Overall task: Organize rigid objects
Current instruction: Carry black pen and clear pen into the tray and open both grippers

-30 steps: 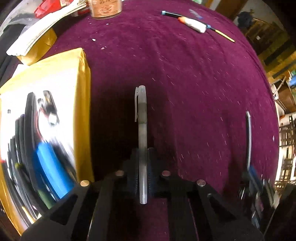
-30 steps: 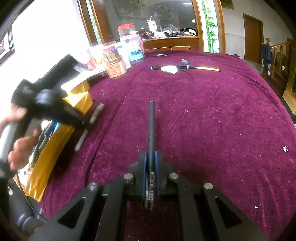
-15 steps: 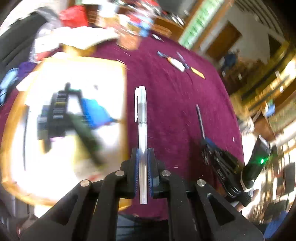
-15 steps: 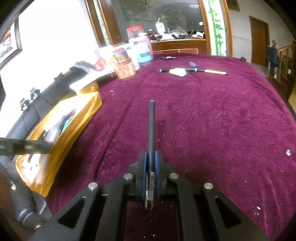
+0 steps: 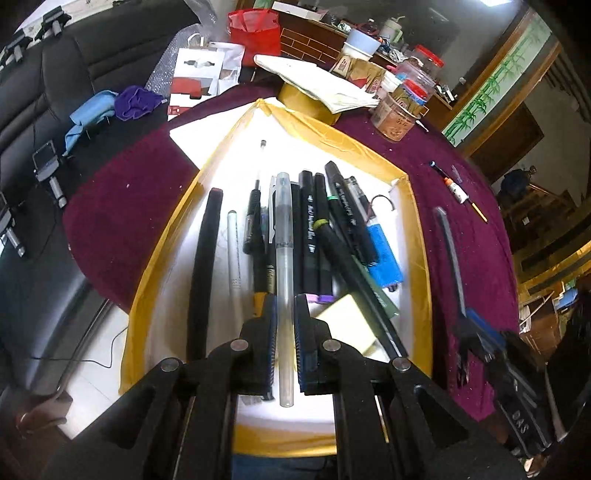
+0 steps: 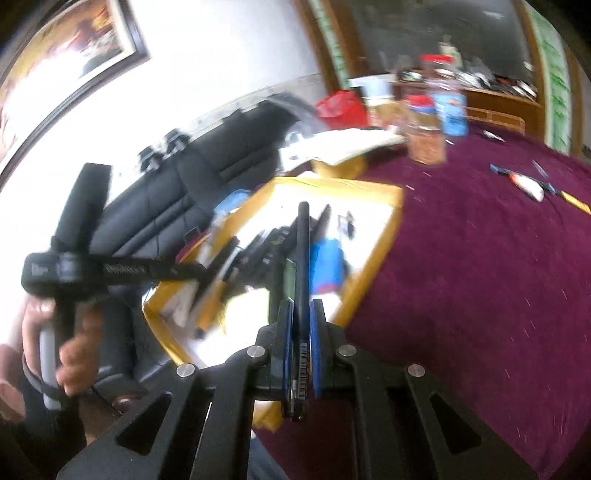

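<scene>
- Gripping a clear grey pen [image 5: 284, 258] in the left gripper [image 5: 285, 332], jaws clenched on its barrel, capped end pointing away over the yellow-rimmed tray [image 5: 419, 236].
- Hanging above the tray's pile: black markers [image 5: 309, 229], a long black stick [image 5: 203, 266], a blue case [image 5: 384, 254], a yellow sticky pad [image 5: 347, 325].
- Pinching a black pen [image 6: 303, 266] in the right gripper [image 6: 300, 332], jaws tight on its barcoded end, tip reaching over the tray's near edge.
- Sitting on a maroon tablecloth [image 6: 480, 277], tray at its left side.
- Lying well apart on the cloth: a thin brush [image 5: 460, 192].
- Standing beyond the tray: jars [image 5: 400, 114], folded papers [image 5: 317, 85], a red bag [image 5: 255, 31].
- Blurring much of the right wrist view.
</scene>
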Motion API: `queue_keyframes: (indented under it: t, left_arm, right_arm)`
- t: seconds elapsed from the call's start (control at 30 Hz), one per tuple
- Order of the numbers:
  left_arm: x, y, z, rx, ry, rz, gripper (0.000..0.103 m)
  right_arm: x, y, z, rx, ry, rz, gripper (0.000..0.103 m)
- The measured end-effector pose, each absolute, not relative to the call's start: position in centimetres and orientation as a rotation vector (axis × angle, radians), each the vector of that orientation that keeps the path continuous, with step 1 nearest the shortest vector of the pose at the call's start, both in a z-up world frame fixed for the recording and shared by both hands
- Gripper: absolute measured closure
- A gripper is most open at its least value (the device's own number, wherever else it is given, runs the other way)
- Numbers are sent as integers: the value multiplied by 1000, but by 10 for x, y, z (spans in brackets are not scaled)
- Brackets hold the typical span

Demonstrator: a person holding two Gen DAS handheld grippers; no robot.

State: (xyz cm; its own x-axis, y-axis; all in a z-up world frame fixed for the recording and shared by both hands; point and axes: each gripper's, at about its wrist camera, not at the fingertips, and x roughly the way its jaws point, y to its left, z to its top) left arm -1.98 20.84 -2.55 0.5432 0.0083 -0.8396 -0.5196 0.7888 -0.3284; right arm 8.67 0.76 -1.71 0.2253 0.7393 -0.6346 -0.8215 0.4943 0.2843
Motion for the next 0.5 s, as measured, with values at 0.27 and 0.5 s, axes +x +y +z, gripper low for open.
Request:
queue_keyframes:
  t: [0.27,0.5]
  left_arm:
    - [-26,233,-41,-642,979,362,97]
    - [-24,219,-42,-514,952,406,89]
  right_arm:
    - [118,78,-38,-181,912,1077,95]
    - [136,100,-57,-194,993,1029,94]
